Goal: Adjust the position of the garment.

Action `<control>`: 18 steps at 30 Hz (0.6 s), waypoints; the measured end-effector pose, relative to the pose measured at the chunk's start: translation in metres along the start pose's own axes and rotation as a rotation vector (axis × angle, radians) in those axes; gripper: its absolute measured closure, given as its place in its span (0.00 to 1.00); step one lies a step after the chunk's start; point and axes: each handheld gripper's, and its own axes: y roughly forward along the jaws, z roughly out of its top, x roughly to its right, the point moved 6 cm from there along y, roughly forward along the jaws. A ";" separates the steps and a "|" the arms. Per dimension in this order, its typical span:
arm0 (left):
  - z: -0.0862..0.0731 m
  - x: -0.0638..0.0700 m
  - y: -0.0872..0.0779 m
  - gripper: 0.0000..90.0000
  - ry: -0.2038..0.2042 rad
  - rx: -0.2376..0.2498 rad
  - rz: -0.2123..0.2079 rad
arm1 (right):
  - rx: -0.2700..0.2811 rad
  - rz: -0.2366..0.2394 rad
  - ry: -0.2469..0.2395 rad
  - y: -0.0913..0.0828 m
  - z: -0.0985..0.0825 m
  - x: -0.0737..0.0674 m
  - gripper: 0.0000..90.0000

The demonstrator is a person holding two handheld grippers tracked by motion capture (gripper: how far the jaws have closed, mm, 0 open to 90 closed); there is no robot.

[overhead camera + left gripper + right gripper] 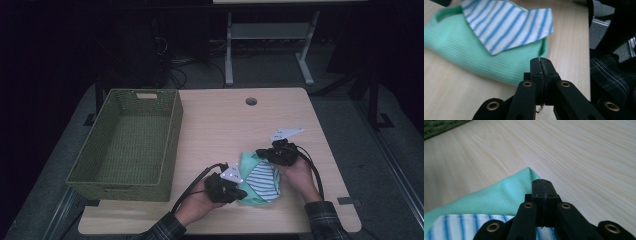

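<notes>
Left gripper (235, 192): your jaws are pressed together, nothing visibly pinched, at the cloth's (260, 181) lower left edge.
Right gripper (264, 152): jaws pressed together, cloth's upper corner.
Basket (131, 142): left of frame.

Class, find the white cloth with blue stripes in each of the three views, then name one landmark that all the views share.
High view: the white cloth with blue stripes lies low and right of centre, on the mint-green ribbed cloth.
Left gripper view: it sits at the top centre, over the green cloth.
Right gripper view: it shows at the bottom left, below the green cloth.
Shared landmark: the light wooden table.
</notes>
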 end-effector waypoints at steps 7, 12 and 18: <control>-0.010 0.003 0.016 0.99 0.006 -0.058 -0.020 | -0.048 -0.013 -0.004 0.014 -0.006 0.005 0.99; -0.018 -0.004 0.023 0.99 -0.021 -0.096 -0.010 | -0.091 -0.023 -0.004 0.020 -0.012 0.007 0.99; -0.023 -0.015 0.023 0.99 -0.024 -0.117 0.011 | -0.122 -0.028 -0.002 0.019 -0.016 0.009 0.99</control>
